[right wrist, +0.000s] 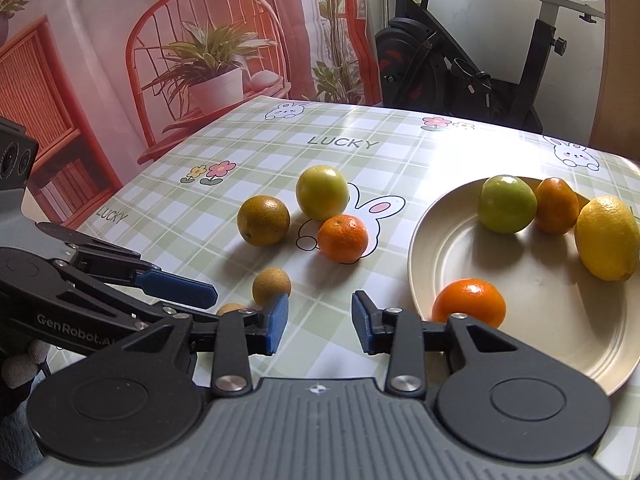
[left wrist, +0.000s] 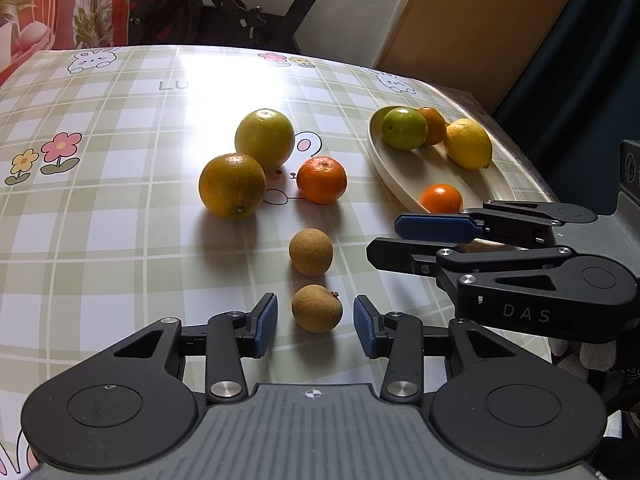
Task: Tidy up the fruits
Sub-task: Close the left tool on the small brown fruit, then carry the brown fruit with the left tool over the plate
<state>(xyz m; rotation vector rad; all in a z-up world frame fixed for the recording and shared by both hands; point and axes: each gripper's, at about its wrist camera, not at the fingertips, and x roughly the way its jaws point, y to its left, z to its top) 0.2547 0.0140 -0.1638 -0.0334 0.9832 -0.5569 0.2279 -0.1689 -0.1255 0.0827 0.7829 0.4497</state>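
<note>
1. Broadly, we see the checked tablecloth point(left wrist: 100, 200) with rabbit and flower prints covering the table, and it bears everything else.
2. We find the cream plate point(right wrist: 460, 240) on the right side of the cloth; it holds a green fruit point(right wrist: 507, 204), a darker orange fruit point(right wrist: 557, 206) just behind it, a lemon point(right wrist: 608, 238) at the far right, and a small orange point(right wrist: 469, 303) near the plate's front rim.
3. We hold the left gripper point(left wrist: 316, 322) tilted steeply down toward the cloth, low over it, with the near brown fruit point(left wrist: 317, 308) between its blue pads; a gap shows on each side, so the pads do not press on it and the tongs are not clenched.
4. We hold the right gripper point(right wrist: 320, 322) tilted down too, its tips over bare cloth just left of the plate's rim; nothing lies between its pads, which stand apart, released.
5. We see three loose fruits grouped mid-table: a yellow-green round fruit point(left wrist: 265, 139), a mottled orange point(left wrist: 232, 186) touching it in front, and a mandarin point(left wrist: 322, 180) just to the right.
6. We spot a second brown fruit point(left wrist: 311, 252) just beyond the near one, apart from the group.
</note>
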